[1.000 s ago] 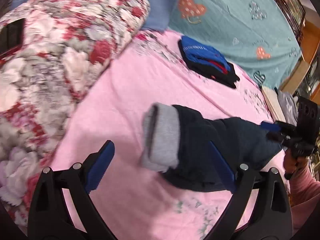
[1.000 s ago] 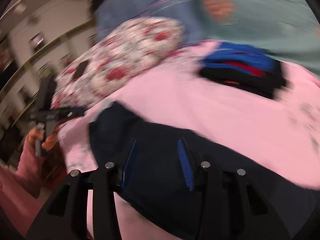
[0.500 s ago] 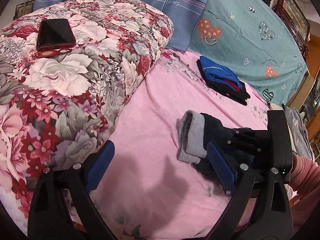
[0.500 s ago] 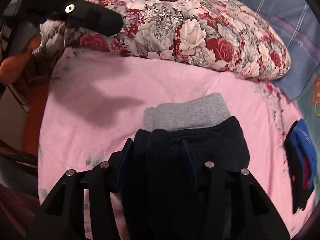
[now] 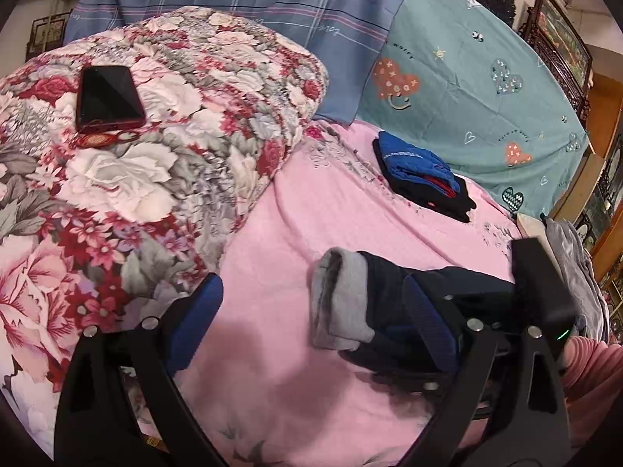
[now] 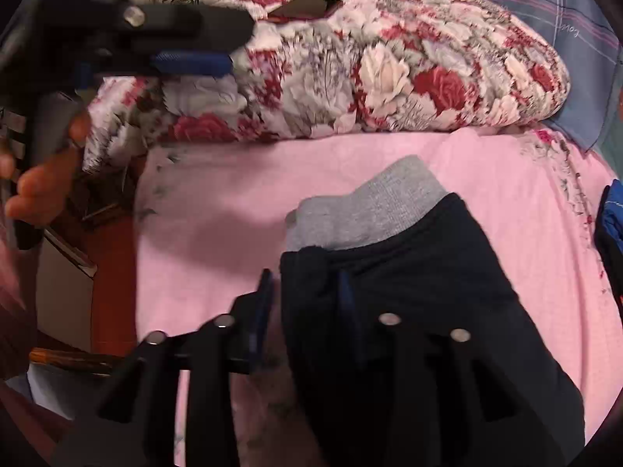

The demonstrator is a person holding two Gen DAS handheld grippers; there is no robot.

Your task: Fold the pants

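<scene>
The folded navy pants with a grey waistband lie on the pink bedsheet. They also show in the right wrist view, grey band at the far end. My left gripper is open and empty, held above the sheet to the left of the pants. My right gripper has its jaws partly apart around the near left edge of the pants, one finger lying on the cloth. The right gripper's body shows at the right of the left wrist view.
A floral quilt is piled on the left with a dark phone on top. A folded blue and black garment stack lies farther back. Blue plaid and teal pillows line the head. The bed's edge drops off left.
My left gripper has pulled back and up, away from the pants. My right gripper brought the pants down onto the sheet and its jaws have spread slightly at their edge.
</scene>
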